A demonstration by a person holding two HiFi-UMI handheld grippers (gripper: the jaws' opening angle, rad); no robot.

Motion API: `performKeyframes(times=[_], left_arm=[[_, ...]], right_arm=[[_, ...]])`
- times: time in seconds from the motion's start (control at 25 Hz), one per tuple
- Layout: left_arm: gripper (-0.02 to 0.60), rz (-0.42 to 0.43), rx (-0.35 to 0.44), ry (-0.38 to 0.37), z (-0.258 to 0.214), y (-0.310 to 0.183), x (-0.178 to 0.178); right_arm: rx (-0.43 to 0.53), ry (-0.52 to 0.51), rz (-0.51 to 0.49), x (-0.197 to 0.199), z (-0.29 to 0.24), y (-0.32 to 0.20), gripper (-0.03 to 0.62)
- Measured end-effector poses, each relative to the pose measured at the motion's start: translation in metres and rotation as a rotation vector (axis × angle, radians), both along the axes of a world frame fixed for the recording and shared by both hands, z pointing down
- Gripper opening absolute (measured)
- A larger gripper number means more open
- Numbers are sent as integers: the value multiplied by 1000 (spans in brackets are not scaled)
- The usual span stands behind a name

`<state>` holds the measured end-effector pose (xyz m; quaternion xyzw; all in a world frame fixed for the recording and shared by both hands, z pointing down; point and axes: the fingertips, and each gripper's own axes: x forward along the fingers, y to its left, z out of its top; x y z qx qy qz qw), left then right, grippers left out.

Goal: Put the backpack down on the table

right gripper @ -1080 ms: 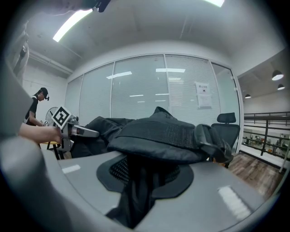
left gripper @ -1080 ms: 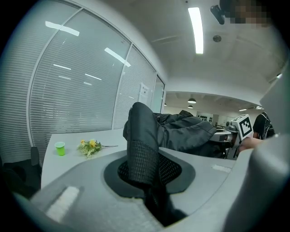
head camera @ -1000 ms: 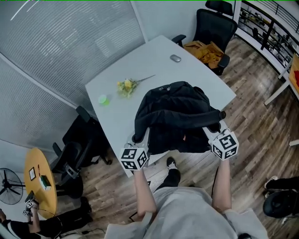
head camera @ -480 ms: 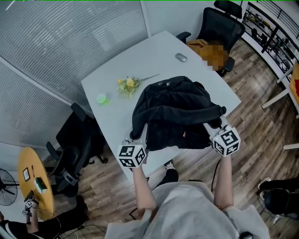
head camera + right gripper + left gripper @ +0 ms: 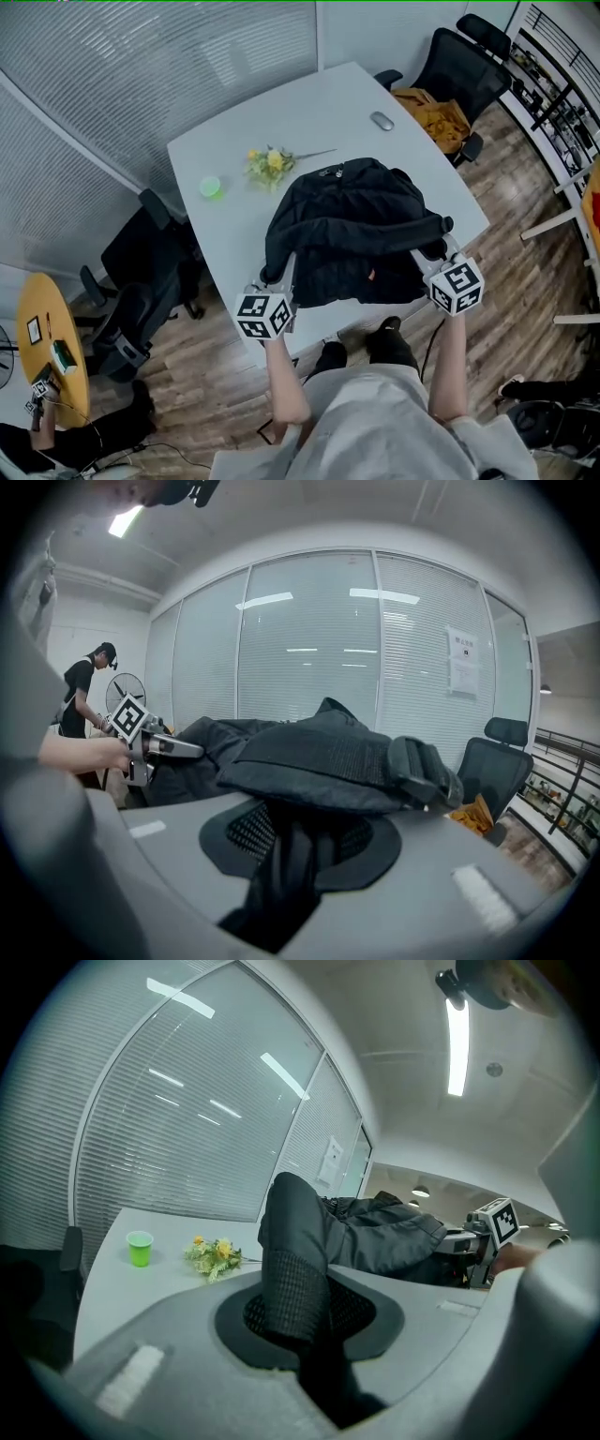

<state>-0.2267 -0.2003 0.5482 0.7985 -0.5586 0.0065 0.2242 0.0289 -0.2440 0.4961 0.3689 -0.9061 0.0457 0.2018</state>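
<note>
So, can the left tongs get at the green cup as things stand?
Probably not yet: the left tongs are clamped on the backpack strap. The green cup stands apart on the table with bare tabletop in between, so once freed the way looks open.

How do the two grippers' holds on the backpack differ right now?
The left gripper pinches a strap standing upright from its jaws; the right gripper pinches one folded flat across, buckle showing. The left gripper is on the backpack's side nearer the cup; the right gripper on the side nearer the orange cloth. Both are shut on black mesh-padded straps.
</note>
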Motion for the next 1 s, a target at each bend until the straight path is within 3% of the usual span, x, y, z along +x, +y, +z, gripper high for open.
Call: performKeyframes(times=[0.48,1.0], left_arm=[[71,-64,-81,-19,29,-1,-5],[72,-39,-179,-61,82,-18,-11]], right_arm=[[-82,-6,-64,-1,38,-29,109],[-208,29,-114,-3,99,-71,109]])
